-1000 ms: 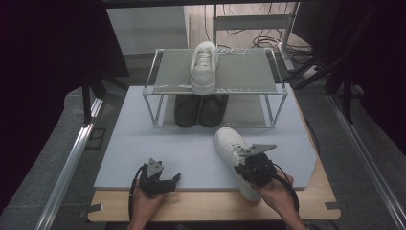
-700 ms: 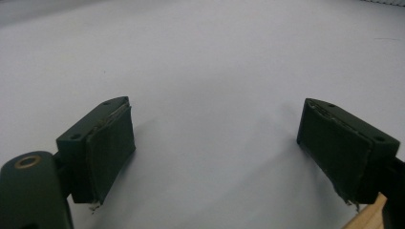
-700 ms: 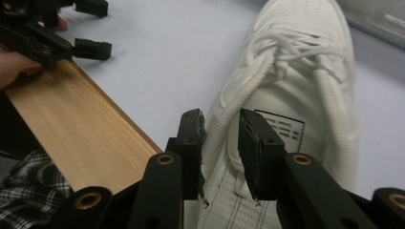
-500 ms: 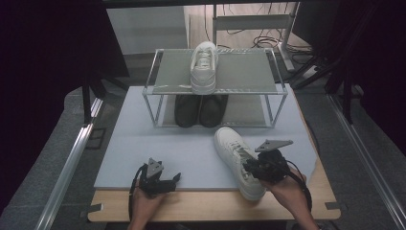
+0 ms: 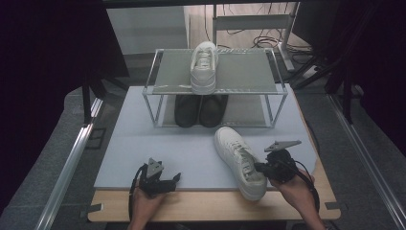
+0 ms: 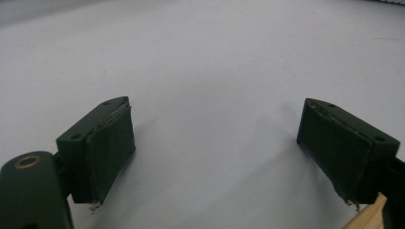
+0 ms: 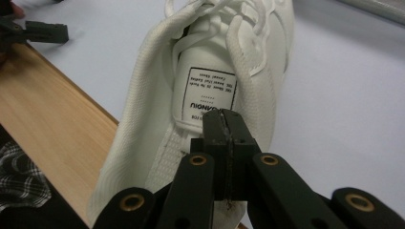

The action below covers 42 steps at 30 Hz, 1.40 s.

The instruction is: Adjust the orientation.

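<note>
**White sneaker pinched at the tabletop's near edge**

Dark curtains close in the room on both sides of a wooden tabletop (image 5: 201,206) covered by a pale grey mat (image 5: 182,143). At the far end of the mat stands a wire-and-glass shoe rack (image 5: 215,81), with one white shoe (image 5: 203,67) on its top shelf and a pair of dark shoes (image 5: 200,109) underneath.

Directly ahead of the right gripper (image 5: 262,167), a white sneaker (image 5: 239,160) lies on the mat, its heel over the bare wood at the near edge and its toe angled away toward the rack. In the right gripper view the two black jaws have just been closing and now stand pressed together, with hardly a line between the pads; they pinch the sneaker (image 7: 210,90) at its opening, right below the printed label on the tongue. The shoe's laces lie beyond the jaws, the wooden edge off to their left.

The left gripper (image 5: 167,181) rests in the person's other hand at the near edge, well apart from the sneaker. Its jaws stand wide apart with nothing but bare grey mat between and ahead of them.
</note>
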### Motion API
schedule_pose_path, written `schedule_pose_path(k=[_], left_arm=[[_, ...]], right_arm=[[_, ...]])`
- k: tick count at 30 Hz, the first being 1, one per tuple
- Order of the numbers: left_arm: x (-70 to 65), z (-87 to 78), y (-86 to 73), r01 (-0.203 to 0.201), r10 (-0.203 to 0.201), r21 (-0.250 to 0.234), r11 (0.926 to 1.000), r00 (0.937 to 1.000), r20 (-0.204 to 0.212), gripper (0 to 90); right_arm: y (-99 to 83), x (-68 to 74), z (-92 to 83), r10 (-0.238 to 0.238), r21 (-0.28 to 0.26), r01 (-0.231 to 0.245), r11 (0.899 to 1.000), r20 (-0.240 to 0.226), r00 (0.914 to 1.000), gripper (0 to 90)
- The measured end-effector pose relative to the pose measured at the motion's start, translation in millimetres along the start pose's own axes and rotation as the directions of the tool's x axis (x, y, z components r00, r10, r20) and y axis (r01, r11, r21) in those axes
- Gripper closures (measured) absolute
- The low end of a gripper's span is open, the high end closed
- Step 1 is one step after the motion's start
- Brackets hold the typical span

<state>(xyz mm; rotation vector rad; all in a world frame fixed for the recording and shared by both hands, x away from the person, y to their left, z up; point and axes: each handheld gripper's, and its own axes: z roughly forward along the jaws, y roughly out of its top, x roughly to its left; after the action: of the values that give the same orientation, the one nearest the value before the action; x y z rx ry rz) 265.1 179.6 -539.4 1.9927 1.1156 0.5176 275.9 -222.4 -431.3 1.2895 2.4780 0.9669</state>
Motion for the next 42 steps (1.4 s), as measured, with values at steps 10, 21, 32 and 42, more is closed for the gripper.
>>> schedule_pose_path(k=[10,21,32,42], left_arm=[[-0.2,0.2,-0.1,0.002,-0.002,-0.003,1.0,1.0,-0.001,12.3],[-0.2,0.2,0.0,0.002,-0.002,-0.002,1.0,1.0,0.0,12.3],[0.0,0.0,0.0,-0.001,0.001,0.0,1.0,1.0,0.0,12.3],[0.2,0.0,0.0,-0.004,0.004,0.0,1.0,1.0,-0.001,12.3]], right_arm=[[-1.3,-17.2,-3.8,0.033,-0.017,-0.032,0.999,0.01,0.9994,89.3],[4.4,-13.0,-13.7,-0.005,-0.023,0.006,1.0,0.036,0.9993,81.1],[9.9,-23.4,-1.9,-0.027,0.002,0.027,1.0,0.046,0.9986,63.0],[17.0,-28.0,12.7,-0.035,0.023,0.034,0.999,0.03,0.9989,61.6]])
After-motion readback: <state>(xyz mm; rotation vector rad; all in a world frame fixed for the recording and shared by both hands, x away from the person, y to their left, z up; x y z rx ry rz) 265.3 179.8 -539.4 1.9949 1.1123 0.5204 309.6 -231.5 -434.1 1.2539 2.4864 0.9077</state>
